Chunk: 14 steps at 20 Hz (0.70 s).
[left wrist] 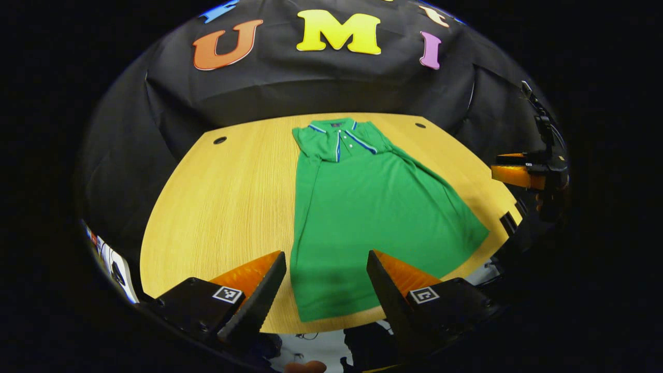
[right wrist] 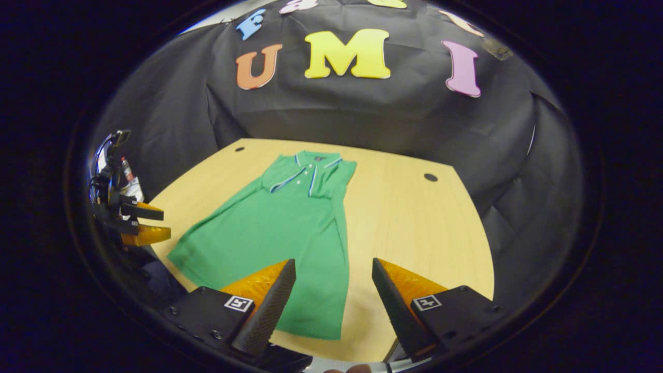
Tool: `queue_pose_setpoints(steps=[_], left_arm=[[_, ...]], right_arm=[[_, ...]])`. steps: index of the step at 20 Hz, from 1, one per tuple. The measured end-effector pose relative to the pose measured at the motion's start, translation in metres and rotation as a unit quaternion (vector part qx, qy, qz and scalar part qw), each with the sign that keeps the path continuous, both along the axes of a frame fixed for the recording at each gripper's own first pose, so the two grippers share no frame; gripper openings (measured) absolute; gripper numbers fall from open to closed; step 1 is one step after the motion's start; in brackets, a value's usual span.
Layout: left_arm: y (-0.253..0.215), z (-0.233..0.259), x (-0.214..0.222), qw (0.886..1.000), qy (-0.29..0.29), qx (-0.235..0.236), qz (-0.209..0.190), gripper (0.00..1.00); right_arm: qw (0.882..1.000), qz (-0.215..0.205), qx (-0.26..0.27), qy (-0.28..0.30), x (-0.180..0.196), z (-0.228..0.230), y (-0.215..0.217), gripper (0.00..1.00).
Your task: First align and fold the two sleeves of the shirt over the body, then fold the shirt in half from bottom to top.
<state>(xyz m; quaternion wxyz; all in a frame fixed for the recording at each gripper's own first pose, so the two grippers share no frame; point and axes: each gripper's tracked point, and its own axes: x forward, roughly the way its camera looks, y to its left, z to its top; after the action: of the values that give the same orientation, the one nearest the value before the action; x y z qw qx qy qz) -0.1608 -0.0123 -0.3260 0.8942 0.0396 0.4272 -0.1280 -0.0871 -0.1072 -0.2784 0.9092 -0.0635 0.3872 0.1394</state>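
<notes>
My left gripper [left wrist: 326,282] hangs released above the near hem, jaws spread and empty; my right gripper [right wrist: 334,290] is likewise unclenched over the hem's other corner. The green polo shirt [left wrist: 362,207] lies flat on the wooden table [left wrist: 222,207], collar [left wrist: 336,132] away from me, its sleeves apparently tucked over the body already. I judge the bottom-to-top fold is in hand: next, lower both, pinch the hem corners and carry them to the collar.

Green shirt on a pale wood-grain worktop

The shirt [left wrist: 362,207] is solid green, its collar and placket edged in blue-and-white stripes; the worktop [left wrist: 228,197] is light yellow-tan with fine grain and 2 dark round holes.
</notes>
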Motion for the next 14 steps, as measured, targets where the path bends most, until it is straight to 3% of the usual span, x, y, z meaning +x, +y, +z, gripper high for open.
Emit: queue_pose_setpoints(steps=[7, 14], left_arm=[[0.019, -0.045, -0.053, 0.997, 0.078, 0.006, 0.002, 1.00], [0.013, -0.066, -0.066, 0.993, 0.120, 0.003, 0.007, 1.00]], right_arm=[[0.995, 0.019, -0.033, 0.092, -0.067, -0.061, -0.010, 0.95], [0.992, 0.031, -0.051, 0.115, -0.068, -0.086, -0.009, 0.96]])
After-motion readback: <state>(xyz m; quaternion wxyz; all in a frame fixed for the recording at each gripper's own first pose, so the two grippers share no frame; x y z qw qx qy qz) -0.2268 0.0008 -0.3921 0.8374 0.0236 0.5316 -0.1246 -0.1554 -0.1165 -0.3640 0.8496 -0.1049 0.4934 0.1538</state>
